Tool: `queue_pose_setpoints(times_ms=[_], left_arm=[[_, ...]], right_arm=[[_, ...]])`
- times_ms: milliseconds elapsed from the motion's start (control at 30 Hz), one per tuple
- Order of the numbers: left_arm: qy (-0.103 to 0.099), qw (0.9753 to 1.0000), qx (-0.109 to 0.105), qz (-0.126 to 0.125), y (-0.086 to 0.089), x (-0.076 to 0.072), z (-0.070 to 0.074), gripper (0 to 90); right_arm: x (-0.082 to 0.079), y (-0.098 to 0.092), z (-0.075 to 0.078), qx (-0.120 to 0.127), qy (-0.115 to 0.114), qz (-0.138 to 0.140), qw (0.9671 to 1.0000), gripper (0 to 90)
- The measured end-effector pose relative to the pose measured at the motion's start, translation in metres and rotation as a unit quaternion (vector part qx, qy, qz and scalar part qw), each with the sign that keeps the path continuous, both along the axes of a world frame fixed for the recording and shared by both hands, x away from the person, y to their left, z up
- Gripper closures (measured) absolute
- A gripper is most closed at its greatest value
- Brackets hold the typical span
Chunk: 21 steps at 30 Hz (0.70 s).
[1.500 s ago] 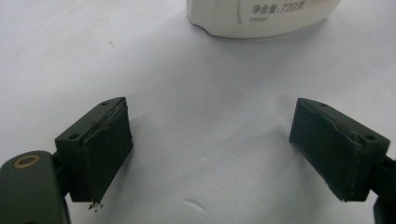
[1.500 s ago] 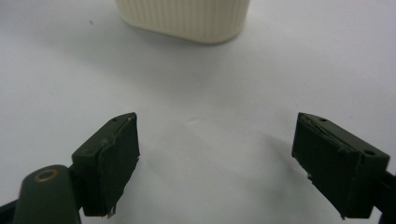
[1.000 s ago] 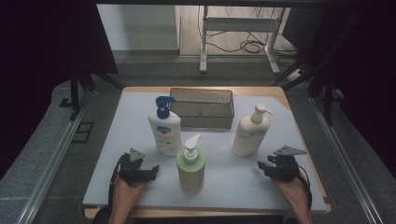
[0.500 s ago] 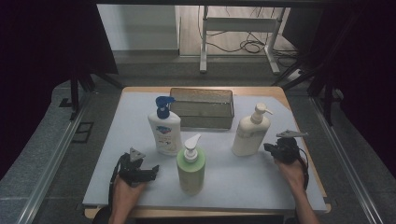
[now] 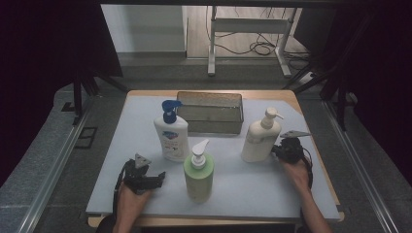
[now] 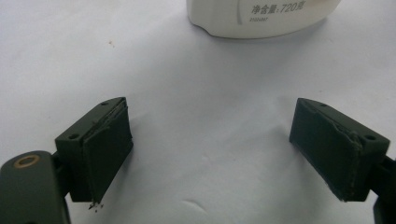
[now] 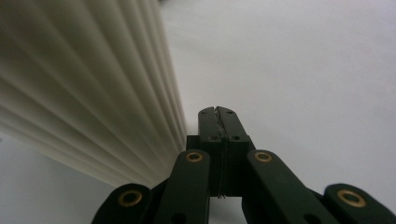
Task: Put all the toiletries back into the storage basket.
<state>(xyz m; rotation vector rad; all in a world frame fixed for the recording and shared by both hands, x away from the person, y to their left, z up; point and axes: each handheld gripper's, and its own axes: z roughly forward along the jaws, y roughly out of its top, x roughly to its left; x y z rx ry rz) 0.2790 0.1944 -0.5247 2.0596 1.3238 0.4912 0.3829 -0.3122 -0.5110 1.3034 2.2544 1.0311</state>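
The right tongs (image 5: 284, 149) are sitting at about four o'clock on the tabletop (image 5: 291, 191), pressed close to the right flank of the cream pump bottle (image 5: 260, 137), and in the right gripper view the right tongs (image 7: 218, 113) are showing both jaws closed flat against each other with nothing between them, the ribbed cream wall of the bottle (image 7: 84, 79) rising just beside them at ten o'clock; whether the tips are actually touching the bottle is hard to tell from the blur. The left tongs (image 5: 156, 178) are resting at about seven o'clock, pointing toward the green pump bottle (image 5: 198, 173) that is standing near the front at six o'clock. In the left gripper view the left tongs (image 6: 212, 151) are standing wide open and holding nothing, with bare white surface between the jaws and the base of the white bottle with the blue pump (image 6: 261, 16) lying ahead at twelve o'clock, well apart from the tips. In the high view that same blue-pump bottle (image 5: 171, 133) is standing upright at about ten o'clock of the green one, and a dark mesh tray (image 5: 210, 112) is lying behind the bottles at twelve o'clock, near the far edge.
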Motion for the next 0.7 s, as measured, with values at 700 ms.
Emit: queue_pose_setpoints(times_ms=[700], left_arm=[[0.0, 1.0, -0.001, 0.001, 0.0, 0.0, 0.0, 12.3]], right_arm=[[-0.017, 0.011, 0.001, 0.012, 0.021, 0.037, 0.999, 89.4]])
